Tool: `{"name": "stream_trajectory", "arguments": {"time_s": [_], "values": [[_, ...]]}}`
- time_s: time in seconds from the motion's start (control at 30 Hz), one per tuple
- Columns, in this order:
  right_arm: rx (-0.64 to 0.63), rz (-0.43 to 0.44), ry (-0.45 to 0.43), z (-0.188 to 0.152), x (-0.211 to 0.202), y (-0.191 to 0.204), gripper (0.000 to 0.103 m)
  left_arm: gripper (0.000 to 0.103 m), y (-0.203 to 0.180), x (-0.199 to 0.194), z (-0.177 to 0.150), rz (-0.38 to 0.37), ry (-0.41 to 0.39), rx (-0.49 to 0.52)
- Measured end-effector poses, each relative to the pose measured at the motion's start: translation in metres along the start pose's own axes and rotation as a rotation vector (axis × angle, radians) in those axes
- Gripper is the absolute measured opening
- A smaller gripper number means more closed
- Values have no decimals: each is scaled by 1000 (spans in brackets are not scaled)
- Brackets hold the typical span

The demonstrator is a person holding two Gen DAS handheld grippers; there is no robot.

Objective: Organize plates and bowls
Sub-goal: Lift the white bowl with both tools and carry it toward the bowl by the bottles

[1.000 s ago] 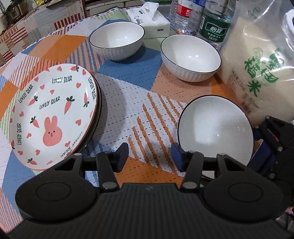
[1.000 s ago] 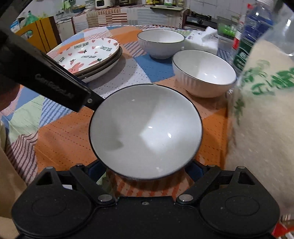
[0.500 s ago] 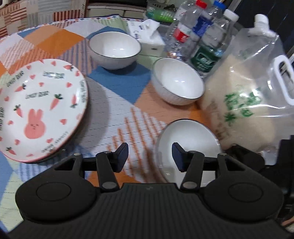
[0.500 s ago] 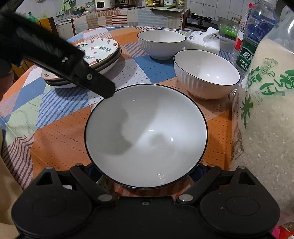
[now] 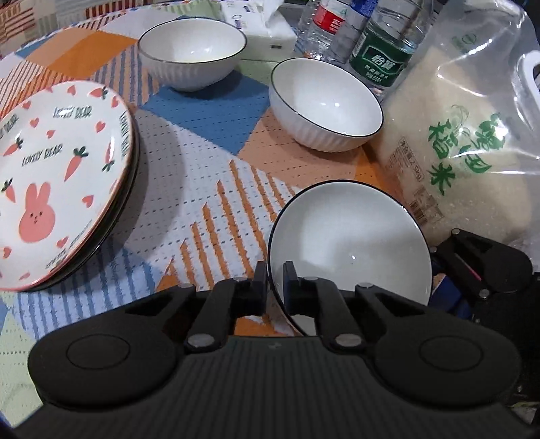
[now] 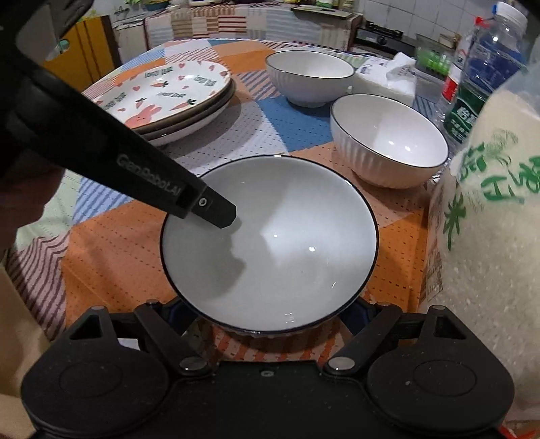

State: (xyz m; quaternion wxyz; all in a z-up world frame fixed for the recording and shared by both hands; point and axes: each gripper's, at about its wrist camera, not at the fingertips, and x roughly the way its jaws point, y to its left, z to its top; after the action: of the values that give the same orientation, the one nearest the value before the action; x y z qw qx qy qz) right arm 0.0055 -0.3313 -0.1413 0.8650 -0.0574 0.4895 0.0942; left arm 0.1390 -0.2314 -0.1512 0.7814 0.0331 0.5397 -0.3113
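A white bowl with a dark rim (image 5: 351,243) (image 6: 270,250) is held tilted just above the tablecloth. My left gripper (image 5: 274,282) is shut on its left rim, one finger (image 6: 216,211) inside the bowl. My right gripper (image 6: 270,324) holds the bowl's base from below between wide-spread fingers; its tips are hidden under the bowl. Two more white bowls stand beyond: a near one (image 5: 325,104) (image 6: 388,140) and a far one (image 5: 192,50) (image 6: 308,77). A stack of plates with a rabbit-and-carrot plate on top (image 5: 57,169) (image 6: 172,91) sits at the left.
A big clear bag of rice (image 5: 472,145) (image 6: 489,219) stands close on the right. Water bottles (image 5: 384,44) and a tissue box (image 5: 260,20) are at the back. A patterned tablecloth (image 5: 202,162) covers the round table.
My left gripper has moved in and shut on the bowl's left rim; earlier it was open beside the bowl. The right gripper still holds the bowl from below.
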Motion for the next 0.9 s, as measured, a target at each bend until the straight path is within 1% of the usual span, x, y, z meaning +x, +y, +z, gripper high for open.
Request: {"name": "stream_trajectory", "arguments": {"time_s": [0.07,0.2,0.33,0.43,0.57,0.67,0.8,0.9], "values": [[-4,20,9,2,-2,1,89,8,5,-10,0,-6,0,-11],[-14,59,-8,8,-9,12,89,8,19,-29,0,3,19,-35],[-63,94,-22,16,-14,30,89,8,34,-45,-5,27,29,-54],[-114,114,-23,20,-9,44,89,9,44,-52,-10,50,37,-56],[-165,124,-35,23,1,57,89,9,56,-51,-13,82,44,-58],[-181,132,-53,25,8,62,89,9,62,-48,-14,93,50,-59],[-196,124,-50,27,17,65,89,8,67,-41,-14,94,60,-71],[-192,115,-57,27,20,64,88,8,72,-40,-12,71,39,-77]]}}
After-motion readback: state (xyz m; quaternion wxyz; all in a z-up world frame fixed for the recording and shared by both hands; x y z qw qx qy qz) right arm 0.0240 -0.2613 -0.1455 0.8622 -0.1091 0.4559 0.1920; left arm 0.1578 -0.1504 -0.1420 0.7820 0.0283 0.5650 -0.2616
